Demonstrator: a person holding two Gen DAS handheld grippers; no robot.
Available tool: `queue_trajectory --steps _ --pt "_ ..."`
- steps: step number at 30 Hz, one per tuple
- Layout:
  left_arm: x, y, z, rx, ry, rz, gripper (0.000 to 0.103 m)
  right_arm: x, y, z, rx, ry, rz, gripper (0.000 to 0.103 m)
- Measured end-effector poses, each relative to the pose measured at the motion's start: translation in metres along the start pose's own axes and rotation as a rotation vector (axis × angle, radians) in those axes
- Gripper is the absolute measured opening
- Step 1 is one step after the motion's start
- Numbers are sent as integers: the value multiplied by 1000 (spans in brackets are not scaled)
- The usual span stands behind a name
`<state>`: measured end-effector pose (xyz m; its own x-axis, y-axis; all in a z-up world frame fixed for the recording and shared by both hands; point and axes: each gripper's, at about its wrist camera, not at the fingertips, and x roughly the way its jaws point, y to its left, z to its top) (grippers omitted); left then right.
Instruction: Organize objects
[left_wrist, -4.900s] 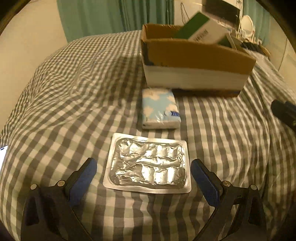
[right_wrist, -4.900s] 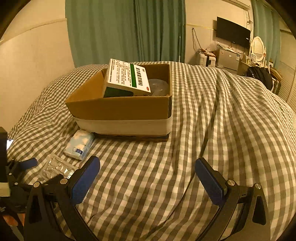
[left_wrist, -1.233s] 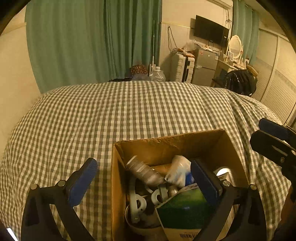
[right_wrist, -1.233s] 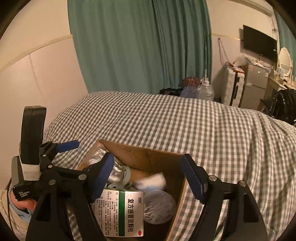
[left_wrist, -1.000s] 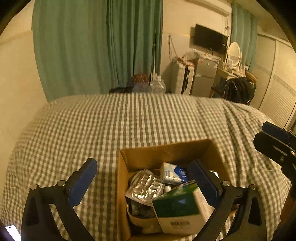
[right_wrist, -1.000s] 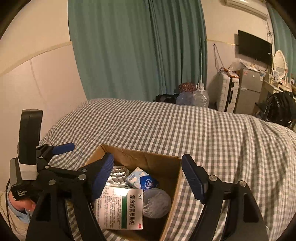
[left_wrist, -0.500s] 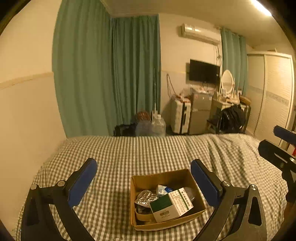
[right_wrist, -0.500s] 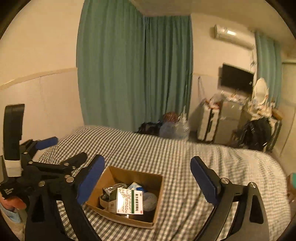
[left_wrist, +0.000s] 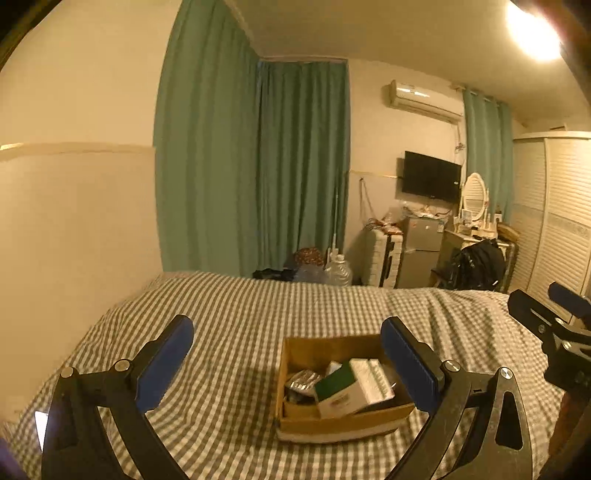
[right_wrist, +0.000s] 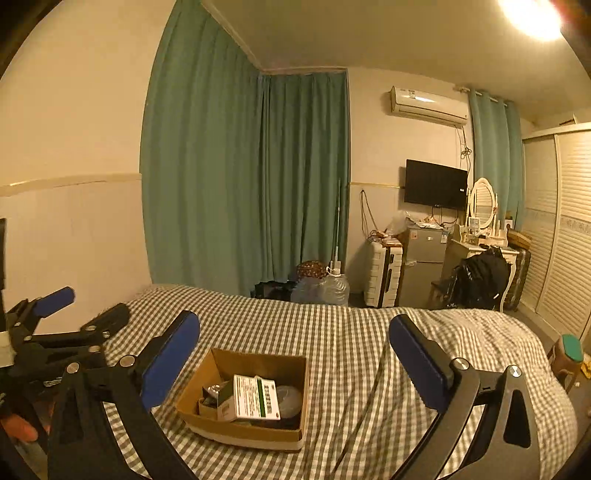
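Note:
A brown cardboard box (left_wrist: 334, 422) stands on the checked bed; it also shows in the right wrist view (right_wrist: 240, 430). In it lie a green-and-white medicine box (left_wrist: 351, 389), a silver blister pack (left_wrist: 301, 380) and other small items. The medicine box shows in the right wrist view (right_wrist: 255, 402). My left gripper (left_wrist: 287, 349) is open and empty, held high and well back from the box. My right gripper (right_wrist: 293, 341) is open and empty, also high above the bed. The left gripper shows at the left edge of the right wrist view (right_wrist: 55, 332).
The checked bedspread (right_wrist: 351, 332) covers the bed. Green curtains (right_wrist: 240, 184) hang behind. A water jug (right_wrist: 334, 286), a small fridge (right_wrist: 424, 266), a dresser with mirror (right_wrist: 480, 229) and a wardrobe (right_wrist: 561, 229) stand beyond the bed. A phone (left_wrist: 40, 424) lies at the bed's left.
The blister pack and the tissue packet, earlier on the bed, now lie in the box. Both grippers have pulled up and back, so the box looks smaller and farther.

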<state>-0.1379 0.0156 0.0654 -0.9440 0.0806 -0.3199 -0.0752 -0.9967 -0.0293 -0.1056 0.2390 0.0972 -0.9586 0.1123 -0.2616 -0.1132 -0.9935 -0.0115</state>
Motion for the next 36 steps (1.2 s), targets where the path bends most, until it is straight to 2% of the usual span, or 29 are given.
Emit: queue_trajectory --steps 3,11,16,36 --pt "10 1 -13 6 41 3 103 17 -5 -18 25 33 28 103" --pt "23 -6 -30 11 96 -14 103 55 -10 -56 35 153 9 103" --pt "25 -14 -38 25 123 -15 103 56 -13 -64 39 176 4 103" --pt "24 -20 -41 34 135 -15 103 53 -14 -65 46 180 3 103"
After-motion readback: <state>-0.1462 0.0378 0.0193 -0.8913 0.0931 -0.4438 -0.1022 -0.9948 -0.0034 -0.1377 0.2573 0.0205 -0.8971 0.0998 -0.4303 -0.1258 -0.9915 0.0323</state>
